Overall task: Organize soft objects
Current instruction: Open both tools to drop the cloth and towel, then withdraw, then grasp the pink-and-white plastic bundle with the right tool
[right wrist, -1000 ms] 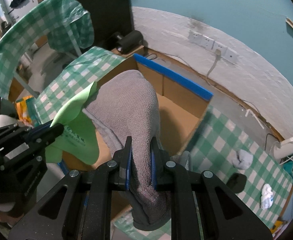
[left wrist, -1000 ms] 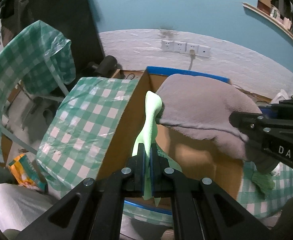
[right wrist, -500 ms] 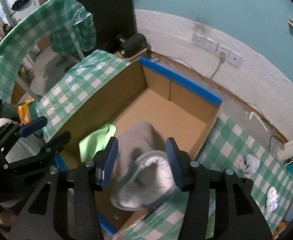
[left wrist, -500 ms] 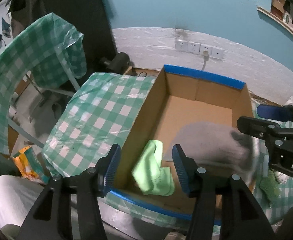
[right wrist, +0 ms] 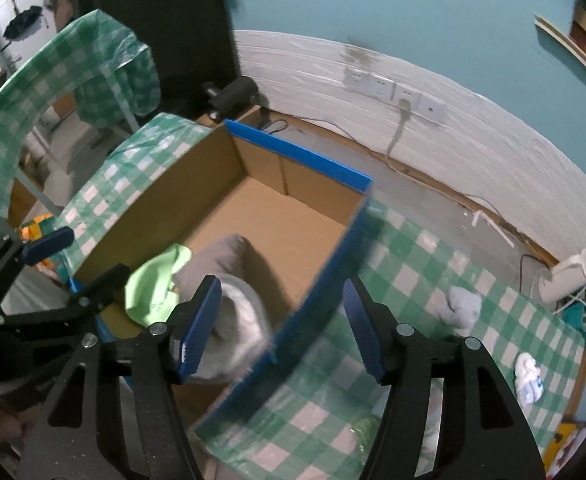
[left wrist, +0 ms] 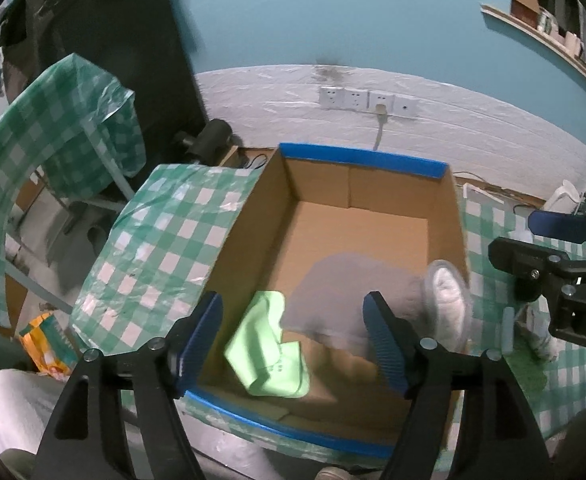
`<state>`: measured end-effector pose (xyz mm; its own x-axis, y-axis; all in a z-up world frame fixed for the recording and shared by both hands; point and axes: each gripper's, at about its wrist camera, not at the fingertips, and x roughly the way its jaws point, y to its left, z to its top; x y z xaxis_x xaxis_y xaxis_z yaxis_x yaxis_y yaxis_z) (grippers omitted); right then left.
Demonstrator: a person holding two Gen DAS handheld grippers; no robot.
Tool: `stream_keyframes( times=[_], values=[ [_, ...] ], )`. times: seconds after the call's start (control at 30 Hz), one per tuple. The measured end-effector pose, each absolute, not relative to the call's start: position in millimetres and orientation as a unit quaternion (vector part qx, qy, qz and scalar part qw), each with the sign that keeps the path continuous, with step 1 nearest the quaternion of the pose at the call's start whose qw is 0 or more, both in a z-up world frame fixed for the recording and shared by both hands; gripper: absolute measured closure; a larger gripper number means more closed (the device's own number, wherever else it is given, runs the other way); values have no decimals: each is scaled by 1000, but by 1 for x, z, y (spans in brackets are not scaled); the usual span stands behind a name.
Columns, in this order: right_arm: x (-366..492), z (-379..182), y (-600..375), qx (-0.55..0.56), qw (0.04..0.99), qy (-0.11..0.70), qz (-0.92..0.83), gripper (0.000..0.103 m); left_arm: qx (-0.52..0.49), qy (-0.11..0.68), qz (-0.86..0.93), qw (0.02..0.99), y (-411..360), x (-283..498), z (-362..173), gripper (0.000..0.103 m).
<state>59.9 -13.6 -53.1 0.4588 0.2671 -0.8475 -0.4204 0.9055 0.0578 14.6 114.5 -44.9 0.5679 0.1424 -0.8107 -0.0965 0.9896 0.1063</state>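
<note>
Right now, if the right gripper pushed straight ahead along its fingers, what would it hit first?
Probably the blue-taped right wall of the brown cardboard box, which runs between the open right gripper's fingers. Depth is unclear; slightly left, it would meet the grey fleece garment inside.

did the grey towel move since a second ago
Yes. The grey towel was held up over the cardboard box by the right gripper; it has dropped to the box floor beside the green cloth.
</note>
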Motion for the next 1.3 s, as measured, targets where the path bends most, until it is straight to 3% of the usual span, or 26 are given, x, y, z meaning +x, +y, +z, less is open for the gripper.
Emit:
stream_keyframes(
  times=[0.83, 1.3],
  values=[
    [40, -69, -170, -16, 863, 494, 109, 39, 97, 463, -25, 881, -8, 13, -47, 24],
    [31, -114, -203, -17, 840, 534, 99, 39, 120, 513, -68, 847, -67, 15, -90, 24]
  ],
)
